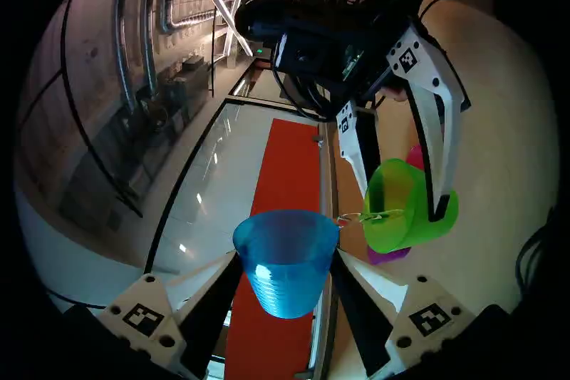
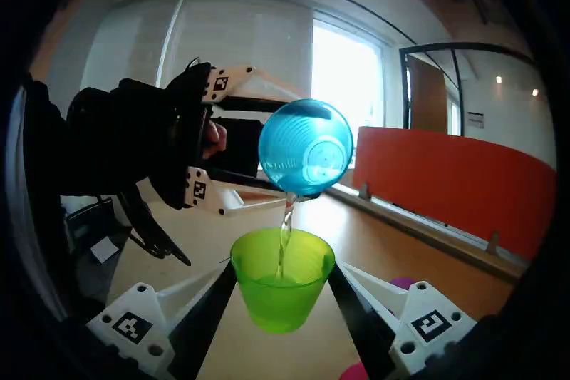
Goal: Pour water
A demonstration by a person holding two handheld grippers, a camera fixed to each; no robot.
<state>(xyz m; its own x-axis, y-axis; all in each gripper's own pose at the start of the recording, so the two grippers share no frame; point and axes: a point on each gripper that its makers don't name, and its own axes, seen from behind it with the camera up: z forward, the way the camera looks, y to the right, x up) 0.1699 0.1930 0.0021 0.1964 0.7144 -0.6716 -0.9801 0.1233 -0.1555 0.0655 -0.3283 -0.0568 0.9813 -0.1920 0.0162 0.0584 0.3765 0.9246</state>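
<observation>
Right tool, fingers closed on an upright green cup, holds it under a tipped blue cup gripped between both fingers of the left tool. A thin water stream falls between them. To pour well, the blue lip should probably sit over the green cup's middle, tilting slowly, green cup level. Green cup: translucent, a little water at its bottom. Blue cup: translucent, ribbed. A wooden desk lies beyond.
</observation>
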